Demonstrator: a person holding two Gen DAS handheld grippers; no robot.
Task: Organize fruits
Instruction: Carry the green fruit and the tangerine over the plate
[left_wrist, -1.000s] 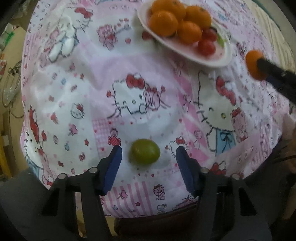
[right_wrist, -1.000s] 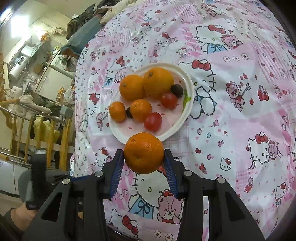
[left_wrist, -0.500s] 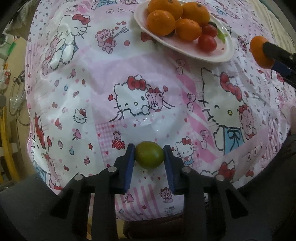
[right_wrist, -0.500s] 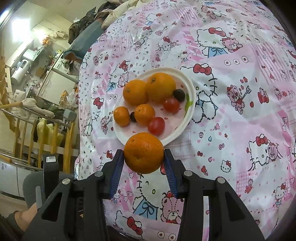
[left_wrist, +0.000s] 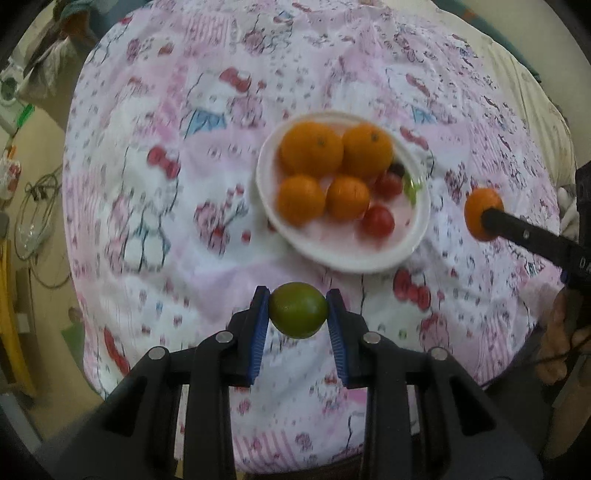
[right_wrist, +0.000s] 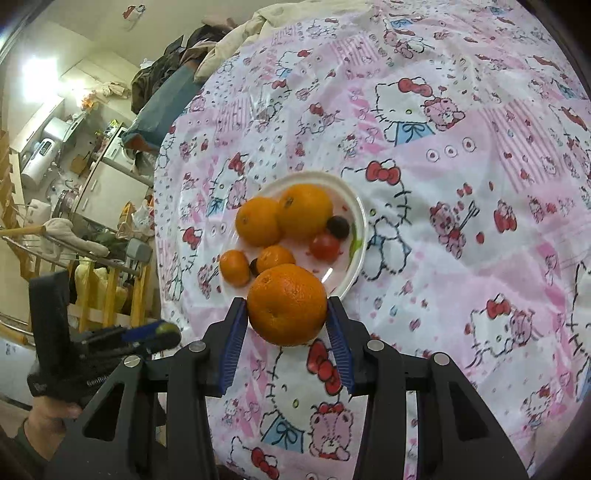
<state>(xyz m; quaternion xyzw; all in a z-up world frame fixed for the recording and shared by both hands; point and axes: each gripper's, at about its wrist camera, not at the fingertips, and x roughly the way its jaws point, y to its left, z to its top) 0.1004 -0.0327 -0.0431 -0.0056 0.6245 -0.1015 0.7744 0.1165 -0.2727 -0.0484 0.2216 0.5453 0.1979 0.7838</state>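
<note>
the left claw (left_wrist: 297, 312) sits at the lower middle of its own view, its blue pads (left_wrist: 259, 325) pressed against both sides of a green lime (left_wrist: 298, 309), which it grips clear of the cloth. just above the lime in that frame lies the near rim of a white plate (left_wrist: 417, 243), set on a counter (left_wrist: 147, 177) covered with a pink cartoon-cat cloth. on the plate, four oranges (left_wrist: 311, 148) fill the left and top, two red tomatoes (left_wrist: 377, 220) lie toward the lower right, and a small dark fruit (left_wrist: 397, 169) sits by the right rim. this view is blurred, so finer detail of the cloth cannot be told.

the right claw (right_wrist: 287, 310) is at the lower middle of its view, clamped on a large orange (right_wrist: 287, 304) held between its pads, in front of the plate's (right_wrist: 360, 236) near edge in the picture. in the left wrist view that same orange (left_wrist: 480, 210) shows at the right edge of the frame, to the right of the plate, with one black finger across it. in the right wrist view the left claw appears at the lower left, a hand (right_wrist: 44, 415) around its handle, well left of the plate. a cluttered room fills the upper left corner.
</note>
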